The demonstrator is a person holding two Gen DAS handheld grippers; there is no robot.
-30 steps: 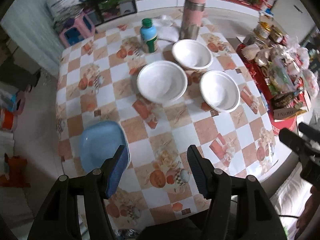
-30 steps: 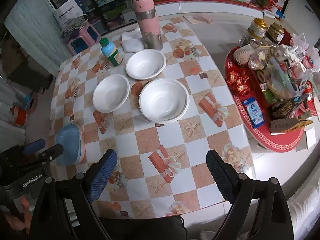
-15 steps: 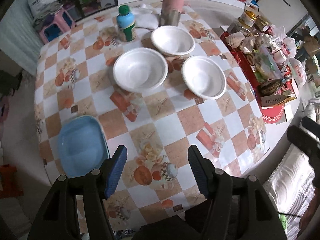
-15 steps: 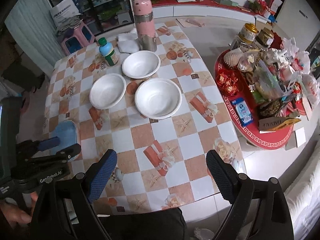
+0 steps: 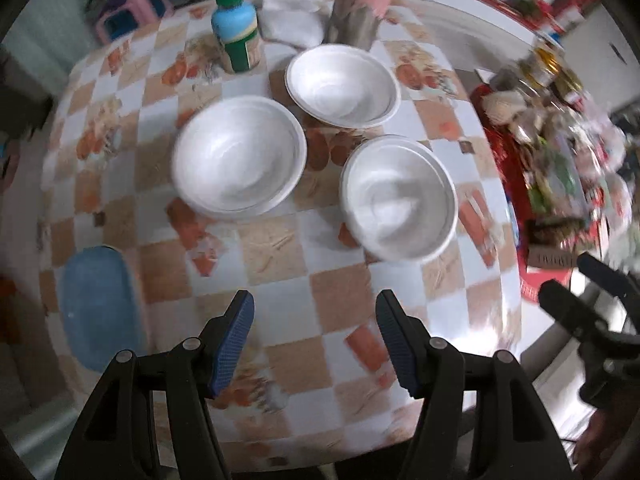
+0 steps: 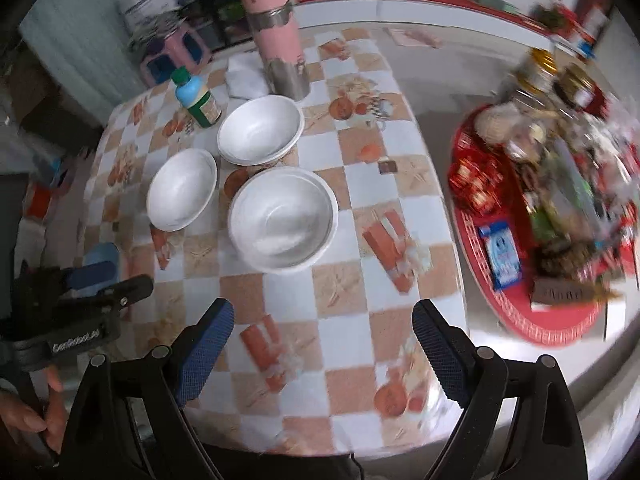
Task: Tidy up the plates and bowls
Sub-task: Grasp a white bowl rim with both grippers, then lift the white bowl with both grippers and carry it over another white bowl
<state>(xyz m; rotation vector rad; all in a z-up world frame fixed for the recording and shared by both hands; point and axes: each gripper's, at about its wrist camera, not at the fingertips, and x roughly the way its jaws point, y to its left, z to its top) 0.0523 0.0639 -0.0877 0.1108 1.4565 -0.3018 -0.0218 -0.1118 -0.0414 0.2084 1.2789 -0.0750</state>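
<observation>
Three white bowls stand on the checked tablecloth: a left one, a far one and a near right one. A blue plate lies at the table's left edge. My left gripper is open and empty above the near table edge, short of the bowls. My right gripper is open and empty, in front of the near right bowl. Each gripper also shows in the other's view, at the side.
A pink thermos, a green-capped bottle and a white cloth stand at the far end. A red tray heaped with snacks and jars sits on the right.
Both grippers have moved forward and lower toward the bowls, which now look larger. Both stay open. The bowls and plate have not moved.
</observation>
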